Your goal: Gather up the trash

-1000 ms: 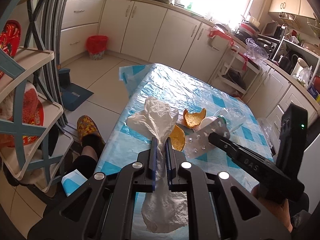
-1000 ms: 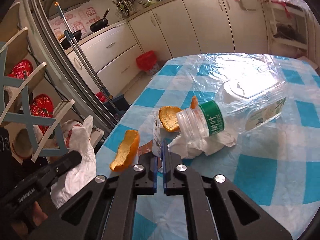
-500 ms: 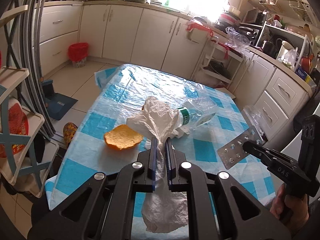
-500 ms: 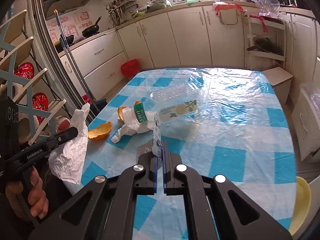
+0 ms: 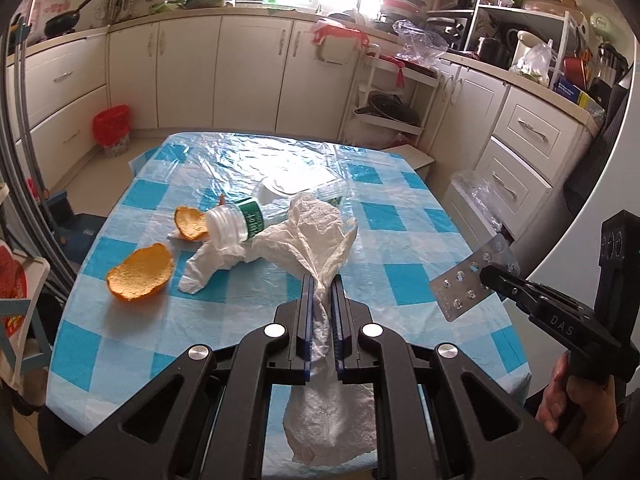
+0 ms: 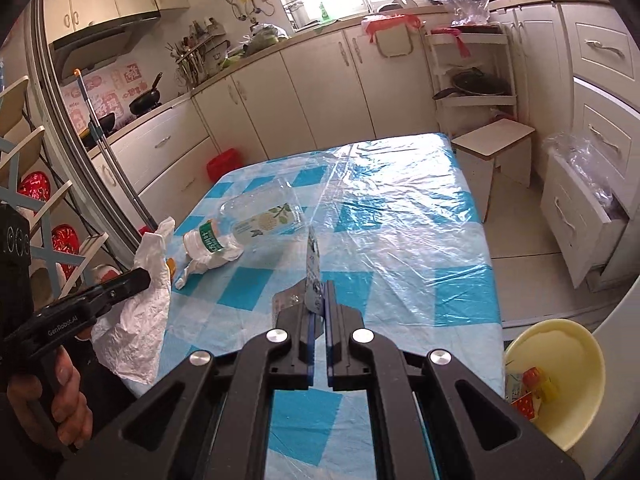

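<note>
Between my fingers, two pieces of trash held above the table's near edge.
My left gripper (image 5: 320, 300) pinches a crumpled white bag (image 5: 316, 236), my right gripper (image 6: 318, 300) an empty blister pack (image 6: 312, 264); farther off, bottle (image 5: 256, 216), tissue (image 5: 208, 268) and orange peels (image 5: 140, 274) remain on the table (image 5: 400, 220).

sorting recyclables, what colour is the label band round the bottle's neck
Green with white lettering, on the clear plastic bottle lying on the table; the left wrist view shows it best.

Black plastic left gripper (image 5: 320, 280) with blue pads, 4 round silver screws, right gripper (image 6: 319, 286) the same, white letters on the side
</note>
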Demonstrator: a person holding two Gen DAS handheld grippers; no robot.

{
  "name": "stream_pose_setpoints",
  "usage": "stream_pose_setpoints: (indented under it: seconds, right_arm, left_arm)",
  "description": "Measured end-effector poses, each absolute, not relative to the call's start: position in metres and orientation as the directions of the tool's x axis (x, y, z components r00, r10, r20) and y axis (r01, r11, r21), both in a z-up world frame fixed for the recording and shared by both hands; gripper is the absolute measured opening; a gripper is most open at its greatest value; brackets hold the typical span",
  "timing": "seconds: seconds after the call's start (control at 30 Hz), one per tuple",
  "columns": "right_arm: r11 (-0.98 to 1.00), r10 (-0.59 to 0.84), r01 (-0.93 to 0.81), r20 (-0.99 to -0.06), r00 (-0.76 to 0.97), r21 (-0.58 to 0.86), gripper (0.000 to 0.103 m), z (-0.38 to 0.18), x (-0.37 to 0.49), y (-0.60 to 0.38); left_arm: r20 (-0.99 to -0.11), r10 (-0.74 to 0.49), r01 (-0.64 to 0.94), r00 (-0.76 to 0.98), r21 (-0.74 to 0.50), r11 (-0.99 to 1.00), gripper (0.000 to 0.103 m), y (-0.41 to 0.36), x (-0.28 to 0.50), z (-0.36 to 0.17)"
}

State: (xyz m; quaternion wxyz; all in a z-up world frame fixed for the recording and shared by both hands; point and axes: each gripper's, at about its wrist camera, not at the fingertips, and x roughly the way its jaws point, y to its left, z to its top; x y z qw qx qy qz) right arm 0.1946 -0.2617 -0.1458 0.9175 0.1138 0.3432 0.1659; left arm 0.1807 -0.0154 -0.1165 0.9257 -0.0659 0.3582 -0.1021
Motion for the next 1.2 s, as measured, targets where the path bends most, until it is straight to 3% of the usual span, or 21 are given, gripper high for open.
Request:
stream_pose_setpoints:
  seconds: [0.47,0.7,1.2]
  right_arm:
    - [0.922,0.340,-0.146,-0.571,0.747,0.359,0.005,-0.147,0.185,-0.302]
    - [0.924,0.260,-0.024,-0.582,0.771,0.381,0.005,-0.152,0.183,-0.337]
    - [0.881,0.024,0.338,-0.745,0.667,0.332,0.005,-0.193,0.182,-0.414]
  left_arm:
    - [-0.658,-0.288,0.241,0.696,-0.164,0.956,0.008,-0.074,0.186,-0.113]
    - [-0.663,-0.318,0.279,0.678,-0.168,0.945,0.008,-0.098,0.193,-0.115]
    - [-0.668,-0.390,0.353,0.634,-0.199,0.914,0.008,-0.149,0.203,-0.122]
